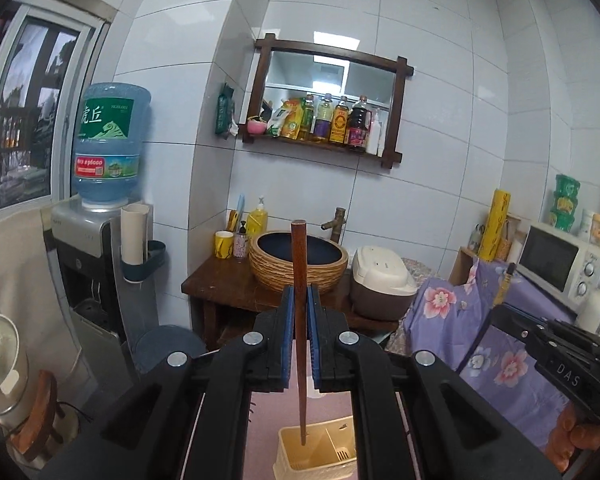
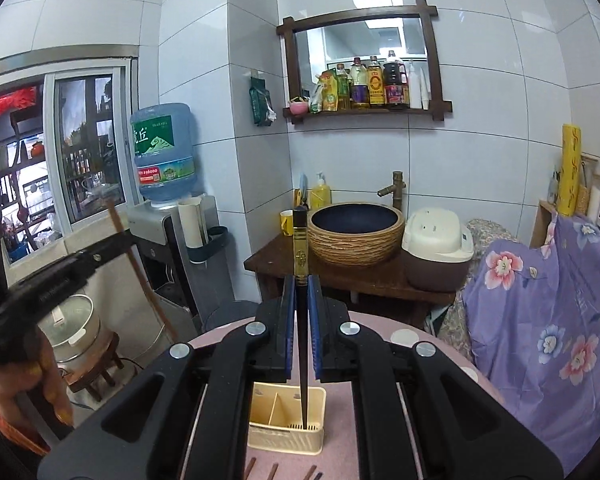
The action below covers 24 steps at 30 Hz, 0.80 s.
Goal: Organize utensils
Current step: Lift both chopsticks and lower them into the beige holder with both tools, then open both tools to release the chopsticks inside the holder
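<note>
A brown wooden chopstick [image 1: 299, 280] stands upright, clenched in the left gripper [image 1: 299, 300] jaws above the cream utensil holder [image 1: 320, 454]. A black chopstick [image 2: 301, 280] is likewise clamped upright in the right gripper [image 2: 301, 300], over the holder on the pink worktop [image 2: 340, 440].

My left camera looks along my tongs, slightly downward, toward the tiled corner; the right one does likewise from further right. Both share the basin [image 1: 298, 258] [image 2: 356, 232], mirror shelf [image 1: 328, 100] [image 2: 360, 60] and the holder [image 1: 320, 454] [image 2: 286, 420] close below.
</note>
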Motion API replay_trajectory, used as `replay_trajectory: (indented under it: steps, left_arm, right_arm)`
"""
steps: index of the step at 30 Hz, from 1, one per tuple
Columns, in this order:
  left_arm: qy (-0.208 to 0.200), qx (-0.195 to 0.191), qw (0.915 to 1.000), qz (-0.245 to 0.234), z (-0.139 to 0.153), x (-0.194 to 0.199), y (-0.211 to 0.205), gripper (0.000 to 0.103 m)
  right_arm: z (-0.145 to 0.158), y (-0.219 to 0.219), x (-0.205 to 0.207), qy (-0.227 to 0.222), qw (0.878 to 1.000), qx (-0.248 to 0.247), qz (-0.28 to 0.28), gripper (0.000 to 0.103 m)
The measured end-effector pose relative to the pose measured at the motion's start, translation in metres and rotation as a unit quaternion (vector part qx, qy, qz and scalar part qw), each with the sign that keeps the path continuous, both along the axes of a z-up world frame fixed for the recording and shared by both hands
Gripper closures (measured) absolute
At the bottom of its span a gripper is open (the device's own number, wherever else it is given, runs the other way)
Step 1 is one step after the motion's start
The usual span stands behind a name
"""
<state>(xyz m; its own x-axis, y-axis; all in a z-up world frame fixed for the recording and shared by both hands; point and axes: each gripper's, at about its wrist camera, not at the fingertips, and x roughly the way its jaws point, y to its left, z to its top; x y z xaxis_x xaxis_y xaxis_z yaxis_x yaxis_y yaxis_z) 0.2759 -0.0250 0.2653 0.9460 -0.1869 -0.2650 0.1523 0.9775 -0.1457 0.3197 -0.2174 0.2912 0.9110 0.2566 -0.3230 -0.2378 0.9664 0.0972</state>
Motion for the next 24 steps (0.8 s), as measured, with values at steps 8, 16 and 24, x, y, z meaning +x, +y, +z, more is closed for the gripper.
replay_trajectory:
  steps: [8,16,24]
  left_arm:
    - [0.046,0.016,0.9988,-0.010,-0.072,0.020,-0.023,0.095]
    - [0.095,0.028,0.9950,-0.013,-0.121,0.034,-0.025,0.095]
    - [0.121,0.019,0.9925,-0.008,-0.140,0.040,-0.022,0.095]
  right_arm:
    - [-0.076,0.023,0.033,0.032,0.999,0.000,-0.009,0.095]
    - [-0.133,0.027,0.043,0.080,0.997,-0.004,-0.012,0.095]
    - [-0.145,0.022,0.045,0.085,0.996,0.005,-0.021,0.095]
